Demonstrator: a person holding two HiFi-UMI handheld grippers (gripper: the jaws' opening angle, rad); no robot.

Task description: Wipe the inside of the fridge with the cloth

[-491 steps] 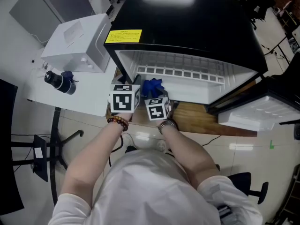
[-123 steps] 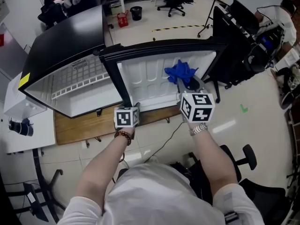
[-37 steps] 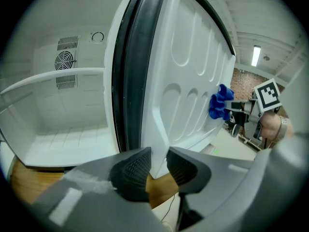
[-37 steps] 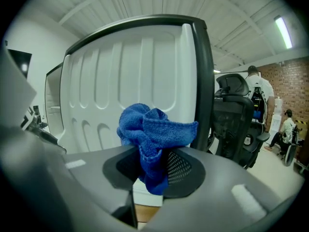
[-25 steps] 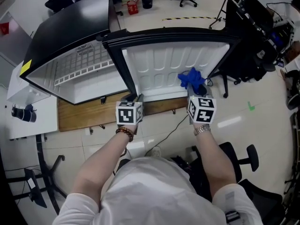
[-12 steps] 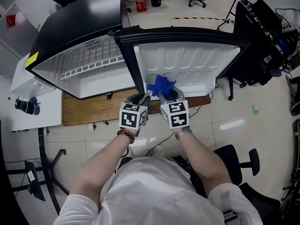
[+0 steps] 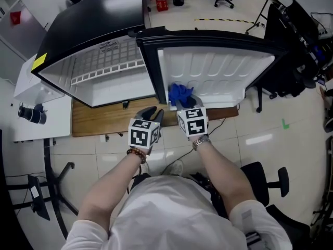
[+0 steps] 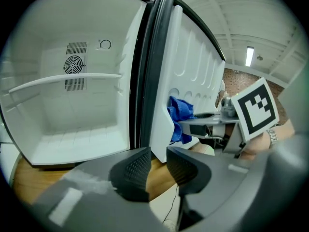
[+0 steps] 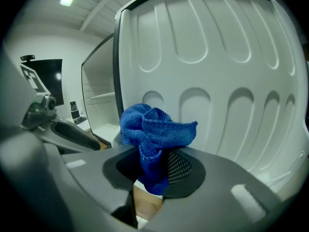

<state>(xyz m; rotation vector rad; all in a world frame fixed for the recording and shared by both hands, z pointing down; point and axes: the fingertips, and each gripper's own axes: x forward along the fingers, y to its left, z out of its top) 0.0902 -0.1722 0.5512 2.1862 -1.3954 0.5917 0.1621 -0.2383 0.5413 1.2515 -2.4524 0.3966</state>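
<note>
The small black fridge [image 7: 99, 14] stands with its door [image 7: 213, 72] swung wide, the white moulded liner facing me. My right gripper [image 7: 183, 102] is shut on a bunched blue cloth [image 7: 180, 94], which sits against the liner's lower corner near the hinge. In the right gripper view the cloth [image 9: 154, 134] bulges above the jaws of that gripper [image 9: 157, 170], close to the liner [image 9: 217, 66]. My left gripper [image 7: 151, 112] hovers just left of it, in front of the hinge edge. Its jaws [image 8: 157, 161] stand a little apart with nothing between them. The fridge cavity [image 8: 72, 115] holds a wire shelf.
The fridge rests on a wooden board [image 7: 99, 123] on the tiled floor. At the left a white table carries a white box [image 7: 31, 79] and a black lens [image 7: 28, 113]. A cable [image 7: 177, 163] trails on the floor. An office chair [image 7: 265, 178] stands at the right.
The right gripper has carried the cloth leftward along the bottom of the door liner to the hinge side, ending beside the left gripper. The left gripper shifted only slightly.
</note>
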